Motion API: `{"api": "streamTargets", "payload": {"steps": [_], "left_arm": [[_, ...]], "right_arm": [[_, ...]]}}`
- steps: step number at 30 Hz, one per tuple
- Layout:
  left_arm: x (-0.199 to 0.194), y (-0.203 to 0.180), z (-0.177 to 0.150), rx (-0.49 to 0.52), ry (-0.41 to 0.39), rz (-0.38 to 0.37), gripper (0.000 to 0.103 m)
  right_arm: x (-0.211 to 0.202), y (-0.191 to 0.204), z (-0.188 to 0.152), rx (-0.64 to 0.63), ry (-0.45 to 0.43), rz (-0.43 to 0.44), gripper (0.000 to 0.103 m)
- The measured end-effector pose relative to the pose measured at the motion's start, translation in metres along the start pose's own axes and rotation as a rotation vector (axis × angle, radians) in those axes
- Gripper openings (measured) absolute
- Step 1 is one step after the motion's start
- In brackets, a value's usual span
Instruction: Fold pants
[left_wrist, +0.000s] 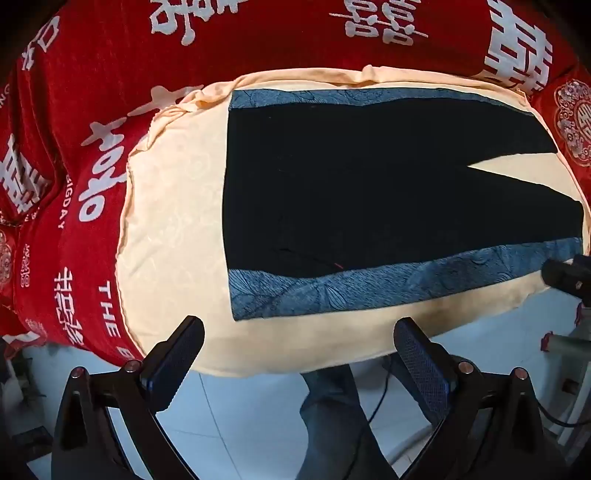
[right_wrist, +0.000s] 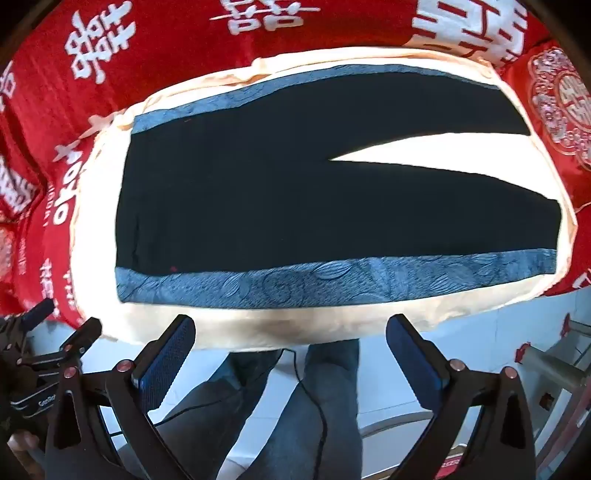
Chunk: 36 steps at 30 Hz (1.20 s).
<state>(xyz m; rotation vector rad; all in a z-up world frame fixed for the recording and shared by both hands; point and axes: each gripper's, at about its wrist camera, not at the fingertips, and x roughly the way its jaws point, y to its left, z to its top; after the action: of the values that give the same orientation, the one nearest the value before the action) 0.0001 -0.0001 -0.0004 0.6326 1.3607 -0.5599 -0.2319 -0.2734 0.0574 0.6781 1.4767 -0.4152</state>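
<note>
Black pants (left_wrist: 351, 184) with blue patterned side stripes lie flat and spread on a cream cushion (left_wrist: 173, 221), waist to the left, legs splayed to the right. They also show in the right wrist view (right_wrist: 277, 184) on the cushion (right_wrist: 258, 328). My left gripper (left_wrist: 299, 332) is open and empty, held off the cushion's near edge. My right gripper (right_wrist: 291, 328) is open and empty, also off the near edge. The right gripper's tip shows in the left wrist view (left_wrist: 565, 277); the left gripper shows in the right wrist view (right_wrist: 55, 332).
A red cover with white characters (left_wrist: 258, 37) lies behind and left of the cushion. Below are a pale tiled floor (left_wrist: 240, 424), the person's jeans-clad legs (right_wrist: 325, 406), a black cable (right_wrist: 314, 398) and a metal frame (right_wrist: 554, 365) at right.
</note>
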Motion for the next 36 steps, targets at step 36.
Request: {"api": "streamTargets", "payload": {"steps": [36], "left_arm": [[-0.027,-0.009,0.006,-0.008,-0.012,-0.006,0.103]], "right_arm": [[-0.021,0.021,-0.017,-0.087,-0.031,-0.084,0.103]]}}
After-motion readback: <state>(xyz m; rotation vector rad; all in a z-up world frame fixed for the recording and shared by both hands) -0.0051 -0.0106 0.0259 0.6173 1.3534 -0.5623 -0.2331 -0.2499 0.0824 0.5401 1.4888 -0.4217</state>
